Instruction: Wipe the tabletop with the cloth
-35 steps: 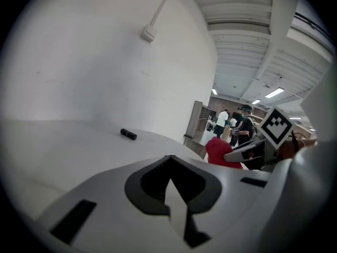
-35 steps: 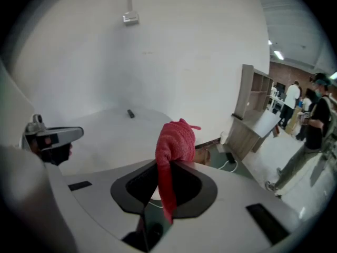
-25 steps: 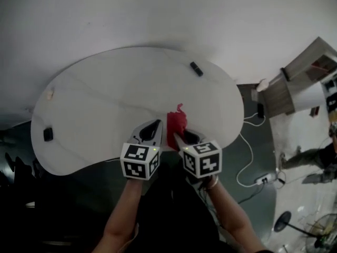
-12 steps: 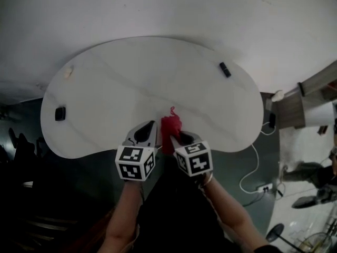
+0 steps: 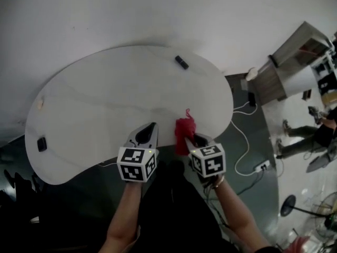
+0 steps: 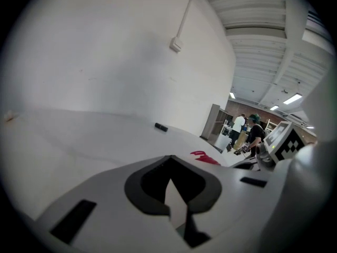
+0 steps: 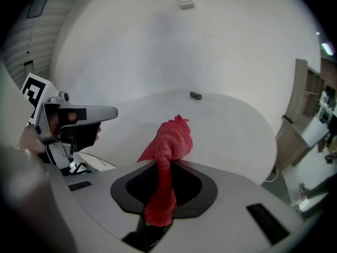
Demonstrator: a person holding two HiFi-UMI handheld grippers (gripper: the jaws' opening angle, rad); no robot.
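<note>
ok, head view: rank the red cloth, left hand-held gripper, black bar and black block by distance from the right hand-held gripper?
1. red cloth, clamped in the right hand-held gripper itself.
2. left hand-held gripper, just to its left.
3. black bar, near the far edge of the tabletop.
4. black block, at the far left edge.

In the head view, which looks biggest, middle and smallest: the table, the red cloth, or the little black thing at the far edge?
1. table
2. red cloth
3. black thing, though it lies farther from the camera, so its true size is unsure.
</note>
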